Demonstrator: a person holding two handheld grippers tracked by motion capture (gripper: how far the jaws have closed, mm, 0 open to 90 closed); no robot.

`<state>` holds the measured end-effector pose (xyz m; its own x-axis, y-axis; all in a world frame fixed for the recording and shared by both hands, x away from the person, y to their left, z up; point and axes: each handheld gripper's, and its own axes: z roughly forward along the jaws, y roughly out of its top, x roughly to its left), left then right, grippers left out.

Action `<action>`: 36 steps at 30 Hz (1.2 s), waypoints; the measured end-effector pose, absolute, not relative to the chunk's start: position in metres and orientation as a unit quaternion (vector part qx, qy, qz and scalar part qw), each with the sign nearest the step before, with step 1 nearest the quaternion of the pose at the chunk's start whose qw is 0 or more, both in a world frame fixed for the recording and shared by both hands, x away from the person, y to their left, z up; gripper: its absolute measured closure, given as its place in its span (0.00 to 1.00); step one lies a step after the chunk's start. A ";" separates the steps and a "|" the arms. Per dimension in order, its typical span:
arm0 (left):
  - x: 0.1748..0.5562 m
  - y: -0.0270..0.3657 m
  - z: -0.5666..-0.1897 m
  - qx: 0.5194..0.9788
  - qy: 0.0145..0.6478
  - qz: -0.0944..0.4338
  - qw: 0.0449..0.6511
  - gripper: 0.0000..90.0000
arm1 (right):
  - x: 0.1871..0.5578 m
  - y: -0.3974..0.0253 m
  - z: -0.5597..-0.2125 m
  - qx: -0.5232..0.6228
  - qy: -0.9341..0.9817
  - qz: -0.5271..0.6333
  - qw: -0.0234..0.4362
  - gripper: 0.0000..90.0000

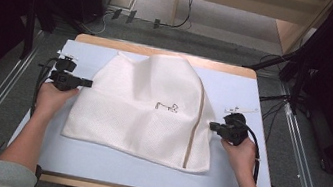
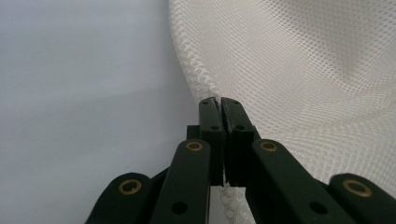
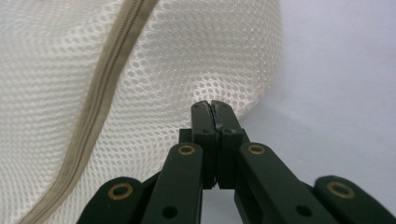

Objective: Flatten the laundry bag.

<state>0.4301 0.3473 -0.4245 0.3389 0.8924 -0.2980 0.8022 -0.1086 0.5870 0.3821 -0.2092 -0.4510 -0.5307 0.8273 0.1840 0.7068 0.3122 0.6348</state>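
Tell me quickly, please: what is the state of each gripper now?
Left gripper: closed, pinching the left edge of the white mesh bag.
Right gripper: closed at the bag's right edge; whether it pinches mesh cannot be told.

Small dark marking [image 1: 166, 107] on white mesh zippered laundry bag [image 1: 144, 110]: too small to read in high view. Bag cut off by top and side edges in both gripper views. Bag edge inside closed left gripper [image 2: 220, 103] jaws hidden. Contents beneath mesh indeterminate
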 end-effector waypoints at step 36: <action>0.378 0.367 -0.399 0.721 0.571 0.086 0.382 0.57 | 0.386 -0.182 -0.440 0.440 0.805 0.385 0.101 0.71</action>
<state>0.3776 0.3674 -0.3985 0.3327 0.8898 -0.3122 0.7583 -0.0556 0.6495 0.3856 -0.1815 -0.4405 -0.5922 0.7861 0.1772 0.6309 0.3156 0.7088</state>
